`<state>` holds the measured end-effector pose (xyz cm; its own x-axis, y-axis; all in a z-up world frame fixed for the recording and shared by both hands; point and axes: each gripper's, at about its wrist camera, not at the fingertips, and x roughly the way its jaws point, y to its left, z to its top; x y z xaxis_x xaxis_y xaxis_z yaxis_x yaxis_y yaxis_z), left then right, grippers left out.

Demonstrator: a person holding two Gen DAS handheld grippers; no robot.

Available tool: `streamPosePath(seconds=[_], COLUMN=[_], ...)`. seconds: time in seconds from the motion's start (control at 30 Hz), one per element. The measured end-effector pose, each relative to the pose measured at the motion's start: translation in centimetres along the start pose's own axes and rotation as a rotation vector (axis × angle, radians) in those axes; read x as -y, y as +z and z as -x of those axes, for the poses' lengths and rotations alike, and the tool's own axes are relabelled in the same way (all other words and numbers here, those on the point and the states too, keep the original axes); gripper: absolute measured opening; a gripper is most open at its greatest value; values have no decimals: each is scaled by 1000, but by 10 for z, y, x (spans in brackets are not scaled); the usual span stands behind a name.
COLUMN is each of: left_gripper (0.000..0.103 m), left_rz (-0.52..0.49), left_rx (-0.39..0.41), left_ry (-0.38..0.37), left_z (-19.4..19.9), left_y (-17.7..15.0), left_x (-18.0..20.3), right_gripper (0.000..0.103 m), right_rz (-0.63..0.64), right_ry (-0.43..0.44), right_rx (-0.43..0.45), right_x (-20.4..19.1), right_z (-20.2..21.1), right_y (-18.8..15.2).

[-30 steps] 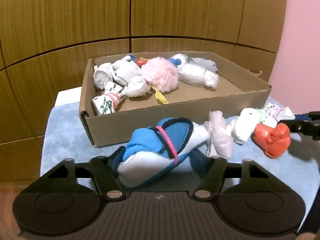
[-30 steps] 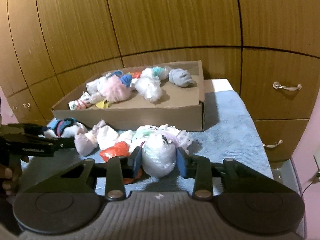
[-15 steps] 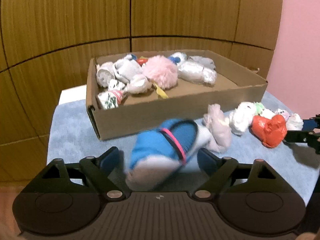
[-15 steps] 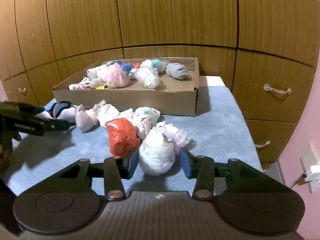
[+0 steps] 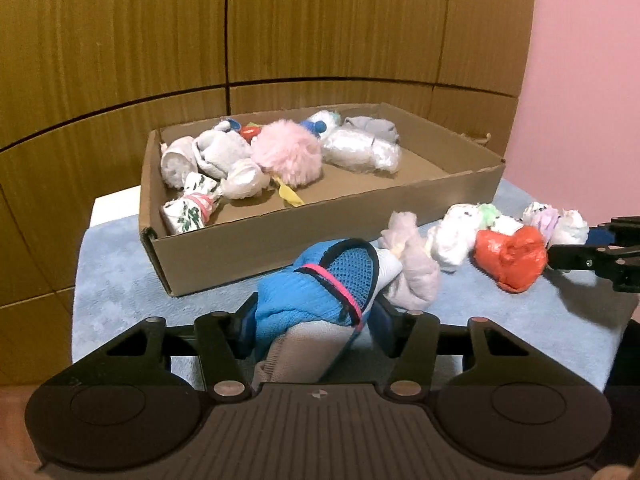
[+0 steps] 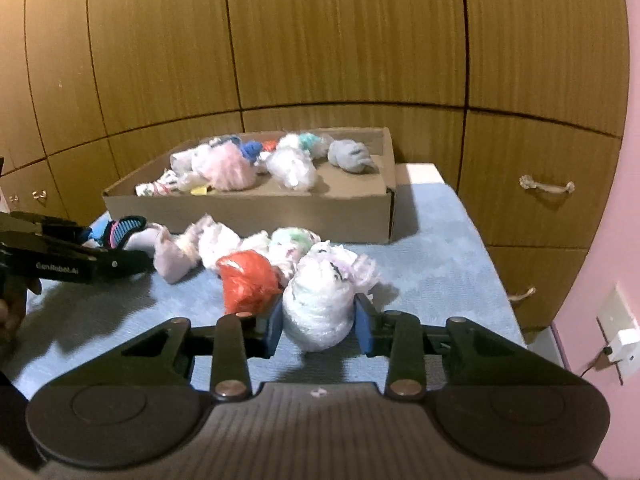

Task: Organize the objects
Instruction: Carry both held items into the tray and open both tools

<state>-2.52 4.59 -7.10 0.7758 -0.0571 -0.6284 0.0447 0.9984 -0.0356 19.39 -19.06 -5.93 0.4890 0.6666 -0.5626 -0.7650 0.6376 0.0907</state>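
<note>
The near end of the blue-and-white rolled sock (image 5: 320, 304) disappears behind the body of the left tool (image 5: 312, 320), so only its mesh top and pink trim can be read; the jaws have just been closing and now press on it from both sides, holding it just above the blue towel (image 5: 120, 280) that covers the surface. The right tool (image 6: 318, 320) has likewise just tightened and grips a whitish plastic-wrapped bundle (image 6: 320, 304) whose underside is out of sight. The hand on the left tool is only a dark sliver at the frame edge in the right wrist view. Between the two tools lies a loose row: a pale pink cloth bundle (image 5: 412, 268), a white bundle (image 5: 452, 236), and an orange-red bag (image 5: 510, 256) touching its neighbours. Behind them sits an open cardboard box (image 5: 280, 248) with a fluffy pink pompom (image 5: 288, 152), a grey sock ball (image 6: 350, 156) and other wrapped lumps too jumbled to tell apart. Wooden cabinet panels (image 6: 340, 40) fill the background, with drawer handles (image 6: 546, 186) at right, a pink wall (image 5: 588, 80) and a wall socket (image 6: 618, 340) with a plugged-in cable.
</note>
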Motion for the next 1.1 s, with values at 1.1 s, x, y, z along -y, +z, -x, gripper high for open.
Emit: streamPosePath(seconds=[1.1], left_gripper=[61], left_rz=[38], left_rx=[36], left_ry=[-25], left_z=[-35], left_y=[180], left_x=[77], right_gripper=[33], right_rz=[302], right_ry=[130], right_rx=[118], right_x=[53], right_z=[-21], right_y=[145])
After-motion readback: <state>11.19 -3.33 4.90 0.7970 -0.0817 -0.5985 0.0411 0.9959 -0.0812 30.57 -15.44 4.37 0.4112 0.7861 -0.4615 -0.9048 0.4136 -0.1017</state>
